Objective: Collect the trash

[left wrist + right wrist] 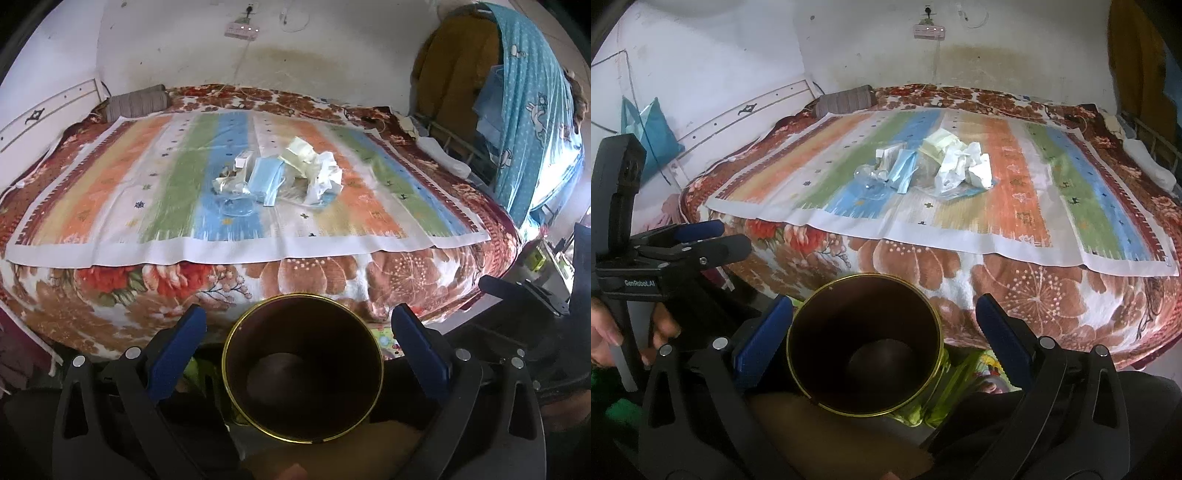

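A bed (332,273) is covered by a floral blanket (122,284), over which a striped cloth (110,206) is spread. Crumpled trash (280,177) is piled at the cloth's middle, and a grey pillow (136,105) is set at the far edge

A heap of trash (280,177) is lying near the middle of a striped cloth (110,206) that is covering the top of the bed (332,277), in the centre of both views. A bin (303,369) is standing before the bed at the lower centre of the frame, between the spread fingers of each gripper. A pillow (136,105) is lying behind the cloth at the upper left, against the wall.
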Demonstrator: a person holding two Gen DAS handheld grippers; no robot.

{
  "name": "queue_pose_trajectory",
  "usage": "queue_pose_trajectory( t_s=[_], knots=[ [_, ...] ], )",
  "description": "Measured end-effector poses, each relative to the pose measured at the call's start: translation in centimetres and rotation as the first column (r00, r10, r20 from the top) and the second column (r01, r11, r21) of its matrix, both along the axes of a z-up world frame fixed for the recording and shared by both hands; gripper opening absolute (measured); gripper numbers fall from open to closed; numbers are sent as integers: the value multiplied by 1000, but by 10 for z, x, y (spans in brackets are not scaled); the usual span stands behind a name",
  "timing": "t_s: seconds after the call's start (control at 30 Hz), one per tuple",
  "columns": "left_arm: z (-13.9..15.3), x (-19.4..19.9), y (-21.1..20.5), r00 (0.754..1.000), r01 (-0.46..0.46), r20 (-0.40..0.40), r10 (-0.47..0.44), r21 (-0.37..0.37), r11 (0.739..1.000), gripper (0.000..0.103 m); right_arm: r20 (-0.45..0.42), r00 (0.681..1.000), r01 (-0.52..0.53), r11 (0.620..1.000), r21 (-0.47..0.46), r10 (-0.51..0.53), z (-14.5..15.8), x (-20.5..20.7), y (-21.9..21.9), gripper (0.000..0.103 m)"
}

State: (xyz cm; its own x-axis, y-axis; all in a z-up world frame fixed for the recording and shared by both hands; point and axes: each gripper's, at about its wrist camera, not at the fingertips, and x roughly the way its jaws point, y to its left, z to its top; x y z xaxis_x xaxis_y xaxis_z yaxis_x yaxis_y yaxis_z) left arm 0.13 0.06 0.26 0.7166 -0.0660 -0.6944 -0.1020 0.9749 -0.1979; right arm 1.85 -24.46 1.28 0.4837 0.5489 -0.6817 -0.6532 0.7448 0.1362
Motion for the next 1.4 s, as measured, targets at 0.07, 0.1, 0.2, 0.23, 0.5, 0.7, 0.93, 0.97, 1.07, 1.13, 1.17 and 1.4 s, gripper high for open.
queue_pose_trajectory(
  t_s=[0.07, 0.1, 0.2, 0.23, 0.5, 0.7, 0.93, 0.97, 1.07, 1.13, 1.17, 1.4],
  knots=[
    [-1, -1, 0, 1000, -2, -1, 2, -2, 1000, 98, -1, 1000, -3, 1000, 0, 3, -1, 0, 0, 94],
    [-1, 0, 0, 1000, -6, -4, 6, 0, 1000, 97, 3, 1000, 9, 1000, -2, -9, 0, 0, -1, 94],
    [-2, 0, 0, 999, -37, -27, 38, 32, 999, 97, 3, 1000, 22, 1000, 6, -22, 0, 1, -3, 94],
    [-3, 1, -1, 999, -36, -35, 38, 33, 999, 97, -2, 1000, 25, 1000, 3, -25, -1, 2, -3, 94],
    [-4, 0, 10, 999, -44, -32, 43, -36, 998, 97, -10, 1000, 20, 1000, 11, -20, -1, 4, -3, 94],
    [-3, 2, 12, 997, -66, -31, 65, -31, 997, 97, -11, 999, 31, 999, 15, -31, -1, 6, -4, 94],
    [-2, 1, 9, 998, -53, -27, 53, -20, 998, 97, -9, 1000, 30, 999, 12, -30, -1, 6, -4, 94],
    [-2, 1, 9, 998, -56, -29, 55, -23, 998, 97, -9, 999, 31, 999, 12, -31, -1, 6, -4, 94],
    [-1, 0, 10, 998, -64, -21, 63, -38, 997, 97, -7, 1000, 30, 999, 11, -30, -1, 6, -3, 94],
    [0, -1, 12, 997, -70, -17, 69, -50, 996, 97, -8, 1000, 29, 1000, 11, -29, -1, 7, -4, 94],
    [0, -1, 13, 997, -76, -18, 75, -55, 996, 97, -7, 1000, 30, 1000, 10, -30, -1, 6, -3, 94],
    [-1, 0, 15, 996, -85, -22, 84, -60, 995, 97, -7, 1000, 30, 1000, 9, -30, -1, 5, -3, 94]
  ],
)
